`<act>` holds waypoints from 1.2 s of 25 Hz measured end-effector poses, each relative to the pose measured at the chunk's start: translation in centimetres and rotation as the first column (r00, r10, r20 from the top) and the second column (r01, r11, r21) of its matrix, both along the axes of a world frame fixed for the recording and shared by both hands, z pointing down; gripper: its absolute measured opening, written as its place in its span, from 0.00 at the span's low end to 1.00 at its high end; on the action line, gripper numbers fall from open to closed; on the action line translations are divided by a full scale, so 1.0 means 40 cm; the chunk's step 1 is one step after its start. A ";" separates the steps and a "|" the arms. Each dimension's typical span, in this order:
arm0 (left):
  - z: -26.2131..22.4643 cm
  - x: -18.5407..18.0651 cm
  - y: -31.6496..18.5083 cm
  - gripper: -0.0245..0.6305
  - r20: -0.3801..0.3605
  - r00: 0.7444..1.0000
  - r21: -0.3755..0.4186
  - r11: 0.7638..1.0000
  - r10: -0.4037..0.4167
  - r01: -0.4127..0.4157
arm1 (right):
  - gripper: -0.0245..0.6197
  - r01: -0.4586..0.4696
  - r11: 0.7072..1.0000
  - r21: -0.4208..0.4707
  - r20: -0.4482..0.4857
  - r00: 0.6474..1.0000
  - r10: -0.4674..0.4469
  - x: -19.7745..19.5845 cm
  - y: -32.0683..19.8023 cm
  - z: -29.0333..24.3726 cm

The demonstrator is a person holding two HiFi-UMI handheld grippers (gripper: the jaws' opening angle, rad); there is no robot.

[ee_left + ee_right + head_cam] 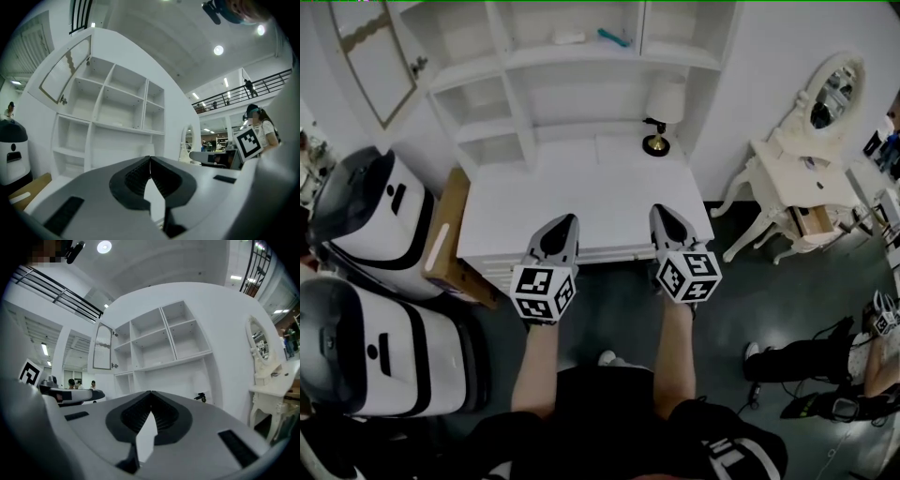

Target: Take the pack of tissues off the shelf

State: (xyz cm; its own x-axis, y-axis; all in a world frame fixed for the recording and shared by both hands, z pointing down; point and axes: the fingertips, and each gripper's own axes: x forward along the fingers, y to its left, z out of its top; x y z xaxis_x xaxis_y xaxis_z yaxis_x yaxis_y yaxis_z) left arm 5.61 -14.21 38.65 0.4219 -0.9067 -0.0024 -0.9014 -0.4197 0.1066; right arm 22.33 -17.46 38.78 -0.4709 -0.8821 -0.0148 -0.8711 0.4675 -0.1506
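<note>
A white desk [581, 211] stands on a dark glossy floor [609, 309], with a hutch [525, 122] of open compartments rising from its back edge; on the desktop a table lamp [661, 117] stands at about one o'clock, close to the back; on the upper shelf [572, 54] a pack of tissues [569, 37] lies at twelve o'clock, and a teal item [616, 37] lies just beside it toward one o'clock.

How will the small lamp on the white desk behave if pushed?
The lamp looks top-heavy, with a wide shade above a small base, so it may tip. It also seems light enough to slide on the smooth desk.
</note>
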 end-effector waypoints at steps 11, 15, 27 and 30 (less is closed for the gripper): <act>0.024 -0.055 -0.051 0.06 -0.013 0.995 -0.024 0.995 -0.097 0.097 | 0.06 0.163 0.987 -0.007 -0.049 0.985 -0.164 -0.128 -0.077 0.006; 0.034 -0.092 -0.056 0.06 -0.026 0.991 -0.038 0.991 -0.129 0.128 | 0.06 0.201 0.979 -0.024 -0.057 0.978 -0.202 -0.169 -0.080 0.026; 0.067 -0.033 -0.194 0.06 -0.041 0.997 -0.062 0.996 -0.071 0.068 | 0.06 0.206 0.977 -0.051 -0.085 0.974 -0.210 -0.176 -0.142 0.068; 0.073 -0.014 -0.239 0.06 -0.044 0.998 -0.073 0.996 -0.052 0.049 | 0.07 0.141 0.988 -0.060 -0.091 0.985 -0.146 -0.145 -0.191 0.071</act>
State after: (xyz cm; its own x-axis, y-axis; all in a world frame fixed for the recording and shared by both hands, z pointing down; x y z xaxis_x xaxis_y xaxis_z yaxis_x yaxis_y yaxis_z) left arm 5.05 -23.78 41.57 0.3764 -0.9253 0.0454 -0.9147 -0.3633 0.1771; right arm 16.53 -25.10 41.60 -0.5896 -0.8036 0.0813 -0.8070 0.5823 -0.0982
